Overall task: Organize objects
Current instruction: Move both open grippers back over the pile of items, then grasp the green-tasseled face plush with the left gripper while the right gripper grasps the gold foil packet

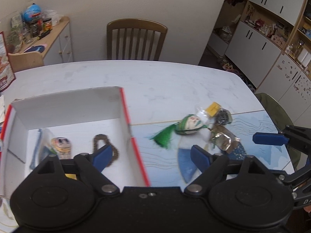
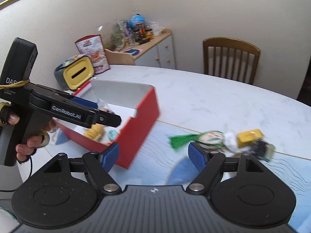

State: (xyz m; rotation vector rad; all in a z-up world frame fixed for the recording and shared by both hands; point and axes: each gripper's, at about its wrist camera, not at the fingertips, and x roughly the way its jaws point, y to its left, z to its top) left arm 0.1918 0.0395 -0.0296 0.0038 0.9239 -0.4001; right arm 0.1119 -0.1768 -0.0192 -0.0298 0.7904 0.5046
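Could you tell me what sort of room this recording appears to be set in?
Most likely a home dining area: a white dining table with a wooden chair, a cluttered sideboard and wall cabinets.

Left wrist camera is sitting just behind its own fingers, looking forward and down across the white table (image 1: 155, 81), close over the red box (image 1: 134, 147) and facing the far chair (image 1: 136, 38). Right wrist camera is looking from further right, angling left and down, slightly further back from the box (image 2: 136, 128). Both views are sharing the box, the green-tasselled pile (image 1: 186, 128) (image 2: 210, 137), table and chair (image 2: 231, 58).
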